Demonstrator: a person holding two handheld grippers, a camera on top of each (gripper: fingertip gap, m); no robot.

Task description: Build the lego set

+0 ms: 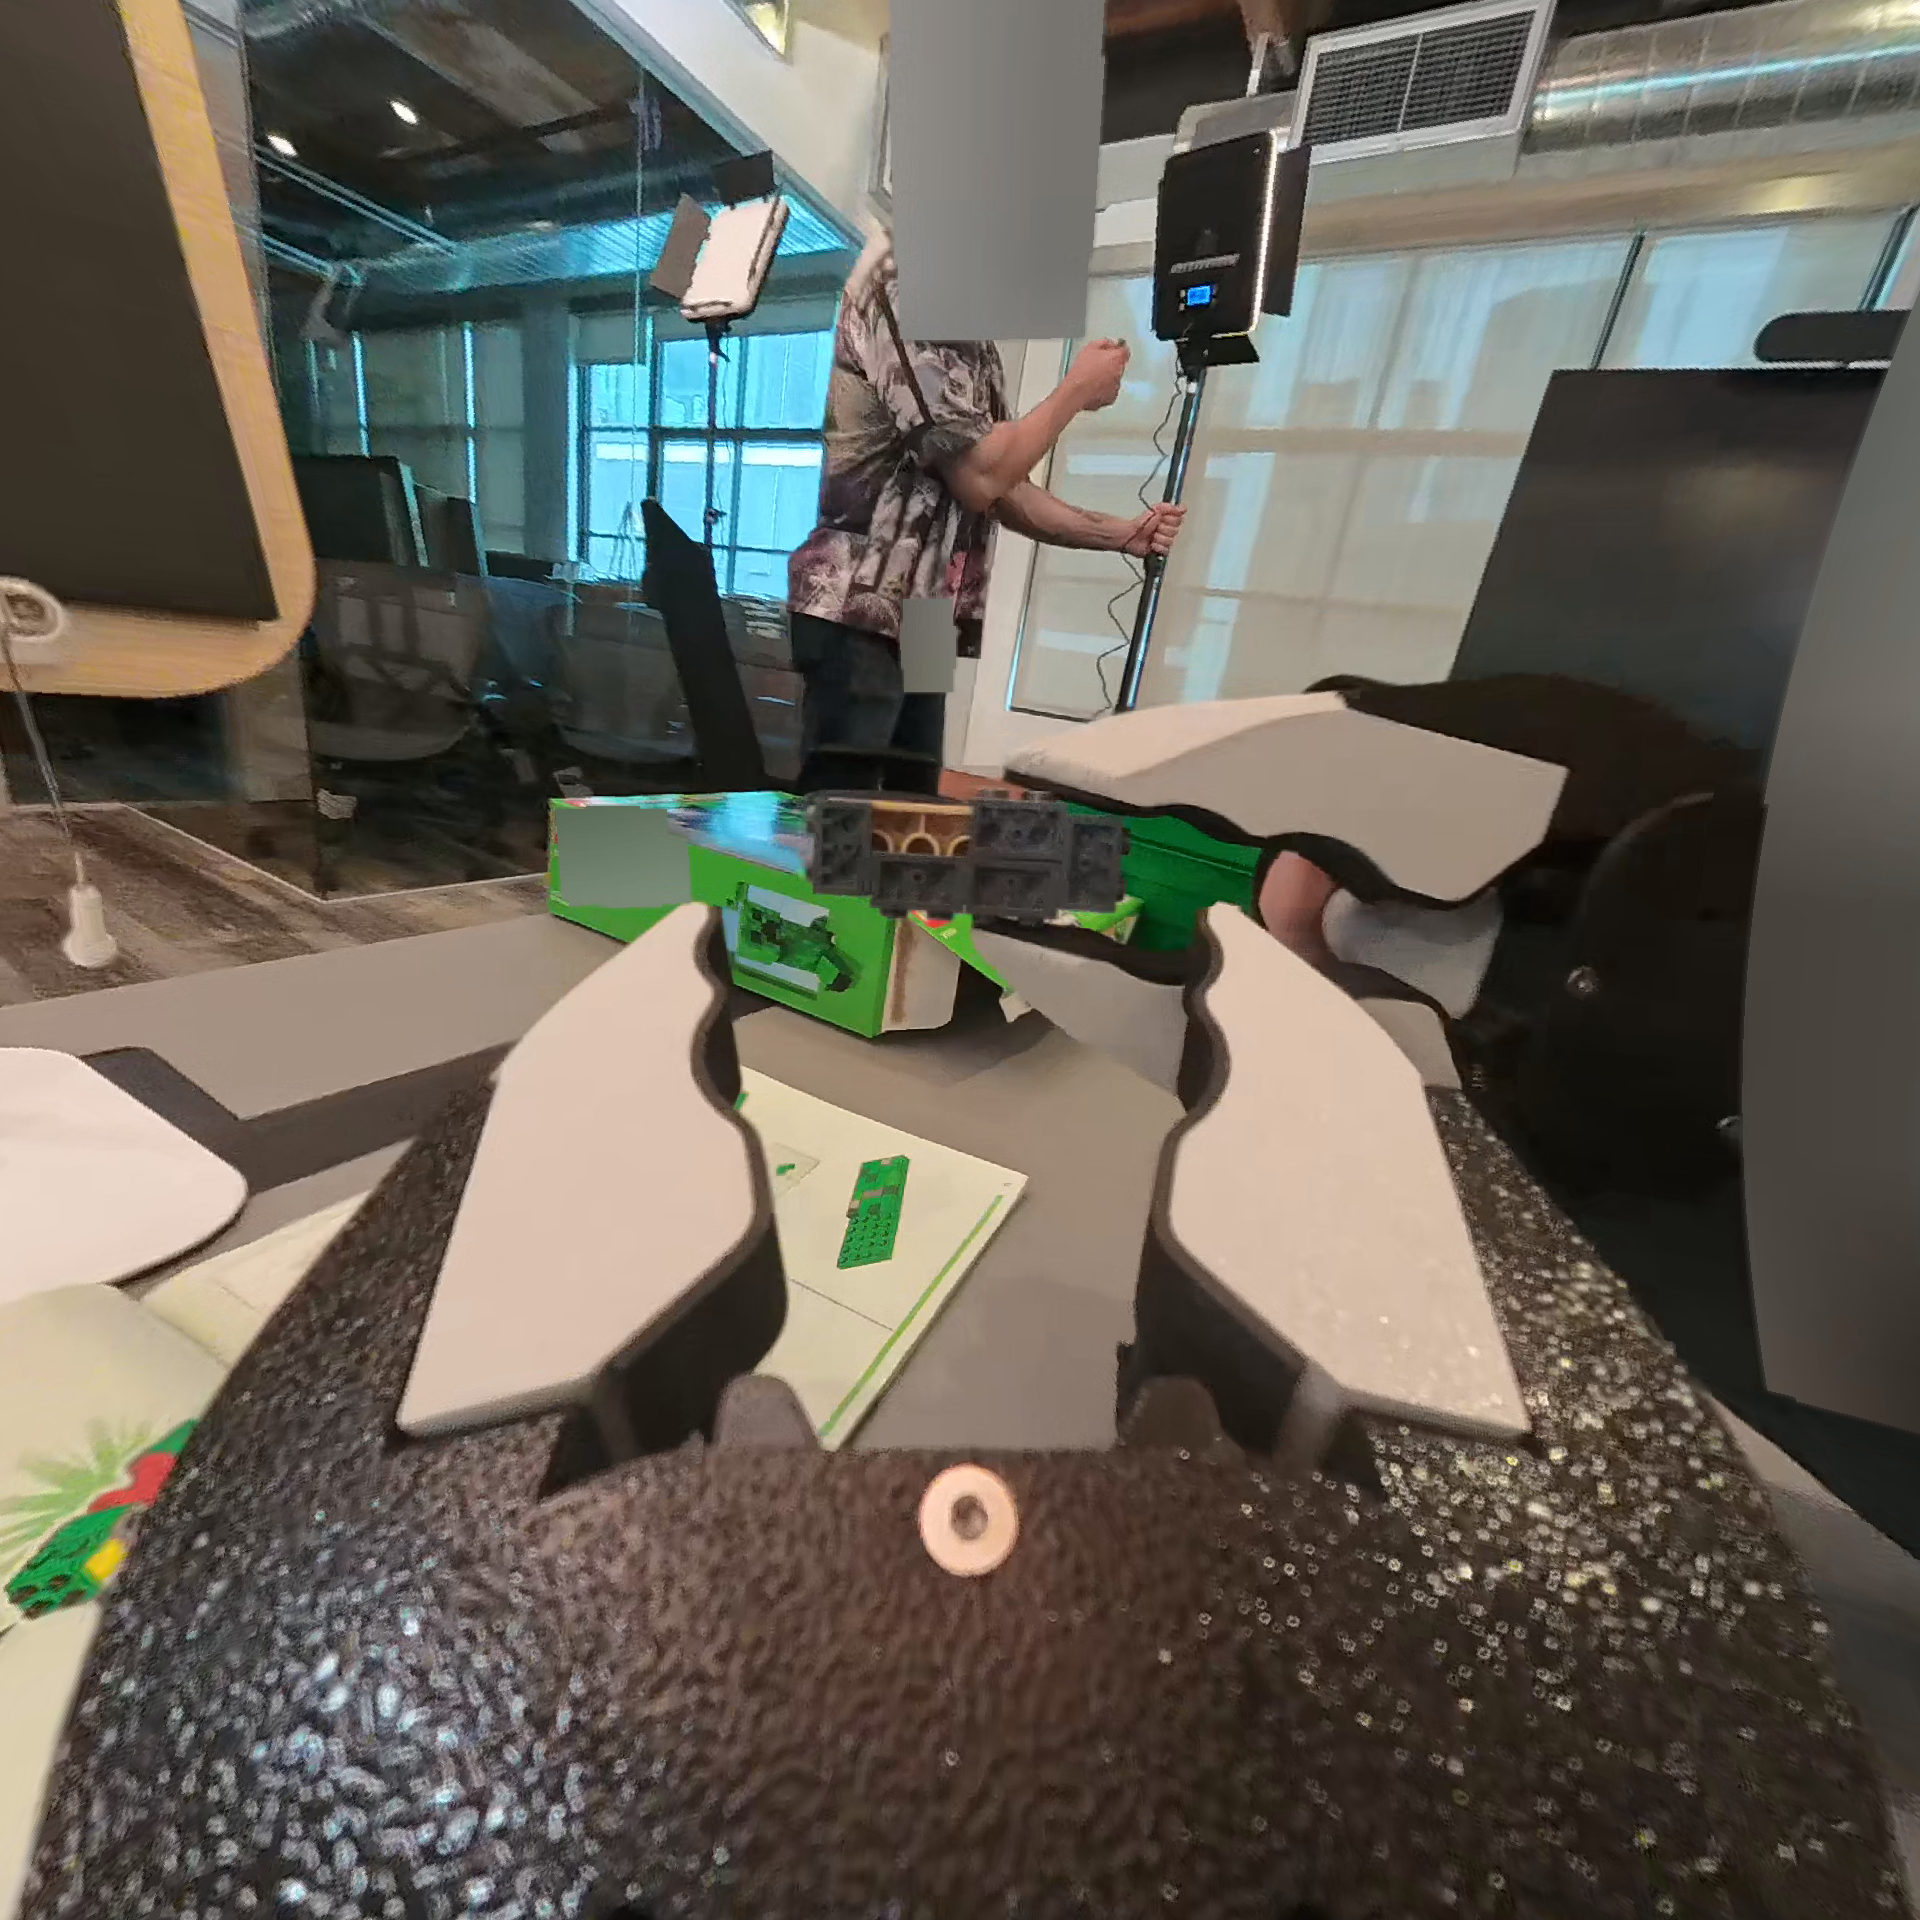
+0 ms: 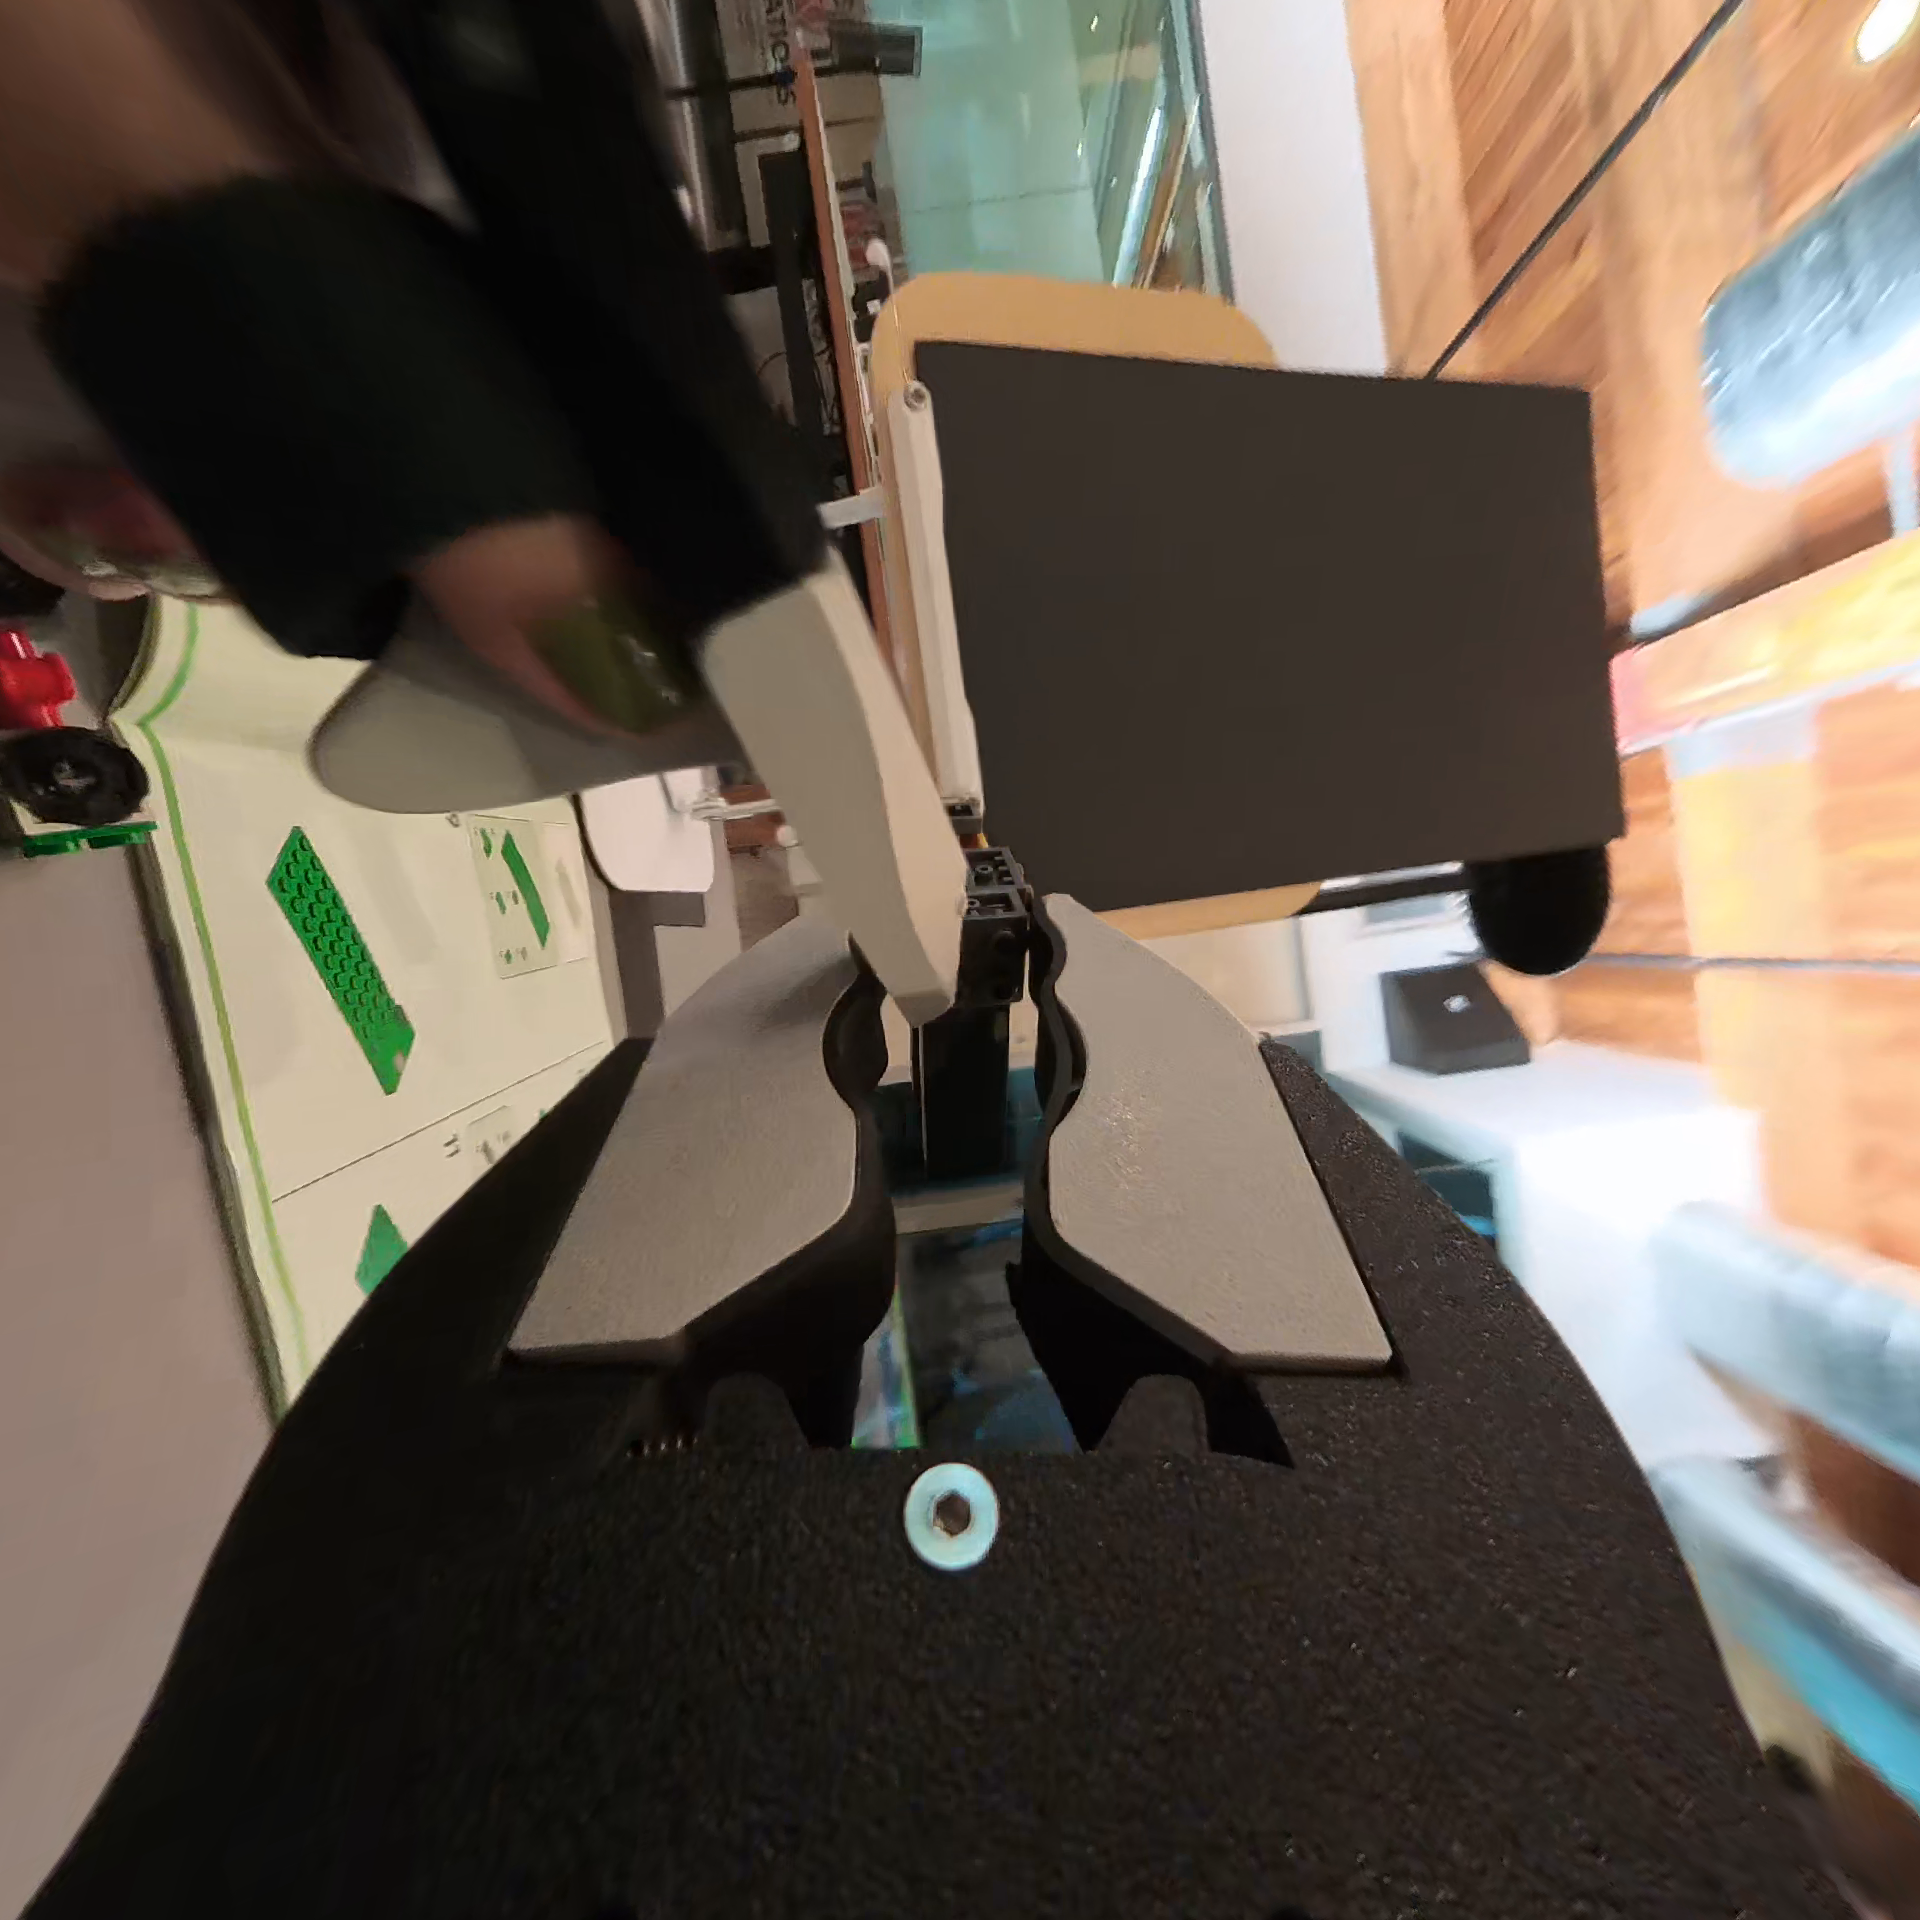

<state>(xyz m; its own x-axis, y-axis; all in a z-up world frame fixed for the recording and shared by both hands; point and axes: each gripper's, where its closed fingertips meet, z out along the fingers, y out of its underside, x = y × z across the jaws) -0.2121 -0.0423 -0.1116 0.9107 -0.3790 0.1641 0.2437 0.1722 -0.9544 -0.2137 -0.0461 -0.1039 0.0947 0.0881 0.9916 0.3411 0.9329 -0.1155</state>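
My right claw (image 2: pixel 961 961) clamps a dark grey brick assembly (image 1: pixel 966 857), raised above the table's (image 1: pixel 1049 1101) far edge before the green box (image 1: pixel 821 940). My left claw (image 1: pixel 951 987) is spread and empty: I should close it squarely on the assembly, avoiding shear. Instruction sheet (image 1: pixel 904 1236) lies mid-table; open office behind.

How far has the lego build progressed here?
Done: a small dark grey brick assembly exists. In hand: the right hand-held gripper clamps it, while the left hand-held gripper is open beside it. Left: the loose red piece remains unused.
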